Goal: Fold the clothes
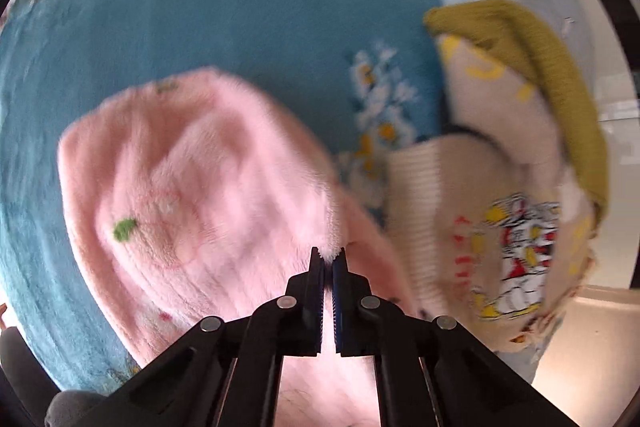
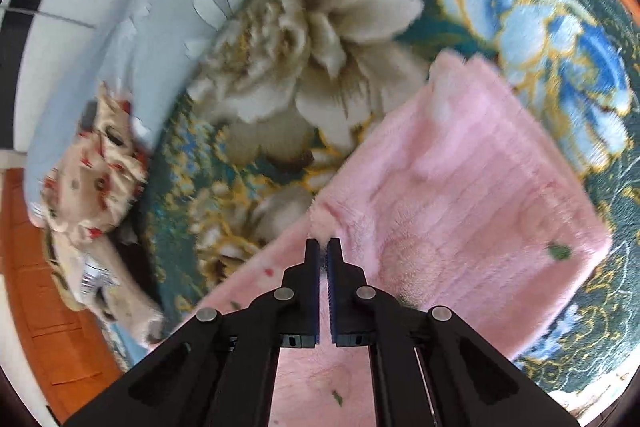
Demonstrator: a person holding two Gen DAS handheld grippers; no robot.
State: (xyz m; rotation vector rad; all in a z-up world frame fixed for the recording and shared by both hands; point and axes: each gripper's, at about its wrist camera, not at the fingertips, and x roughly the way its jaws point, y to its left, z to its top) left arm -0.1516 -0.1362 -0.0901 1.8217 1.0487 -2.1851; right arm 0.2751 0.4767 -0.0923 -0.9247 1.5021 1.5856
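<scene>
In the left wrist view, the left tongs (image 1: pixel 329 254) are seen closed to a thin slit, with a tuft of the pink fleece garment (image 1: pixel 192 187) pinched between the tips. The garment is spread from the tips across the lower left and centre of the frame, where a small green patch is visible on it. It lies on a blue plush blanket (image 1: pixel 200 19) with a white flower print at centre right. Only this view shows a heap of other clothes at the right: a beige cartoon-print sweater (image 1: pixel 492 235) with an olive-green knitted piece (image 1: pixel 560 75) draped over its top.

In the right wrist view, the right tongs (image 2: pixel 323 246) are likewise closed to a narrow gap, and a fold of the same pink garment (image 2: pixel 460 195) is gripped at the tips. From there the fleece is stretched toward the upper right of the frame. Shown only here are the blanket's dark teal border with a large cream flower (image 2: pixel 312 55) at upper centre and a blue flower (image 2: pixel 560 39) at upper right. A crumpled beige printed garment (image 2: pixel 92 179) is seen at the left edge, with an orange-brown wooden surface (image 2: pixel 48 307) below it. Both views are blurred.
</scene>
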